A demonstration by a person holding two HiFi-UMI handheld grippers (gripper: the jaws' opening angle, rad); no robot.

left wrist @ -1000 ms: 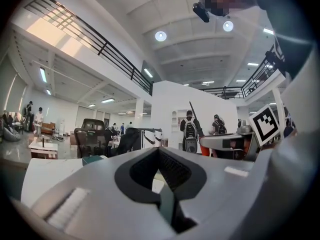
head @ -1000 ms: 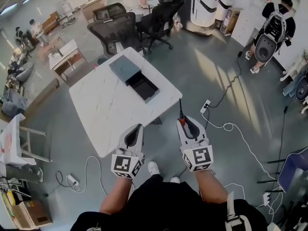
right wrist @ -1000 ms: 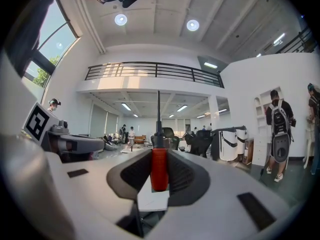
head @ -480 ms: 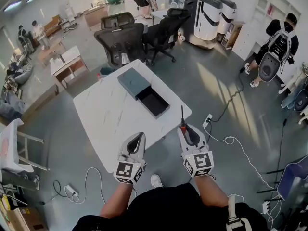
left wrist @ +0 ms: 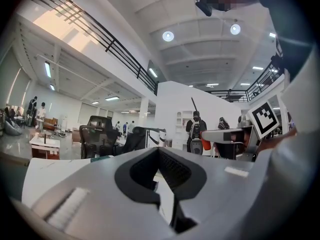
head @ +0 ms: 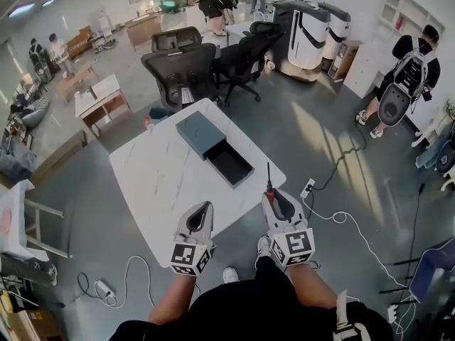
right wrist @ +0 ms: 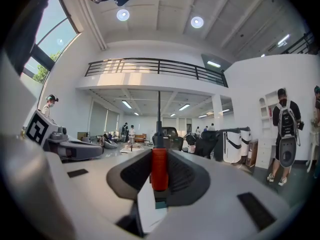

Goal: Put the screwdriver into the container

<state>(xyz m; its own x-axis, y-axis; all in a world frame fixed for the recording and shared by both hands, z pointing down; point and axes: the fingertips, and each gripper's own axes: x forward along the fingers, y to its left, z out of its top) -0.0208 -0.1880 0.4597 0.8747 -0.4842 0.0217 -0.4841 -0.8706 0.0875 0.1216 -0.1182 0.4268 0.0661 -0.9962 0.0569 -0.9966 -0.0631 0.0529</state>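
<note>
The right gripper (head: 271,195) has its fingers clenched on the red handle of the screwdriver (right wrist: 159,168), with the shaft pointing away from the person. The left gripper (head: 206,209) has its fingers pressed together, empty. Both grippers hover at the near edge of the table (head: 156,183). The open container (head: 231,165) lies on the table ahead, apart from the screwdriver.

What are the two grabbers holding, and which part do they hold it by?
The right gripper holds the screwdriver by its red handle, the thin shaft sticking out past the jaws. The left gripper holds nothing.
</note>
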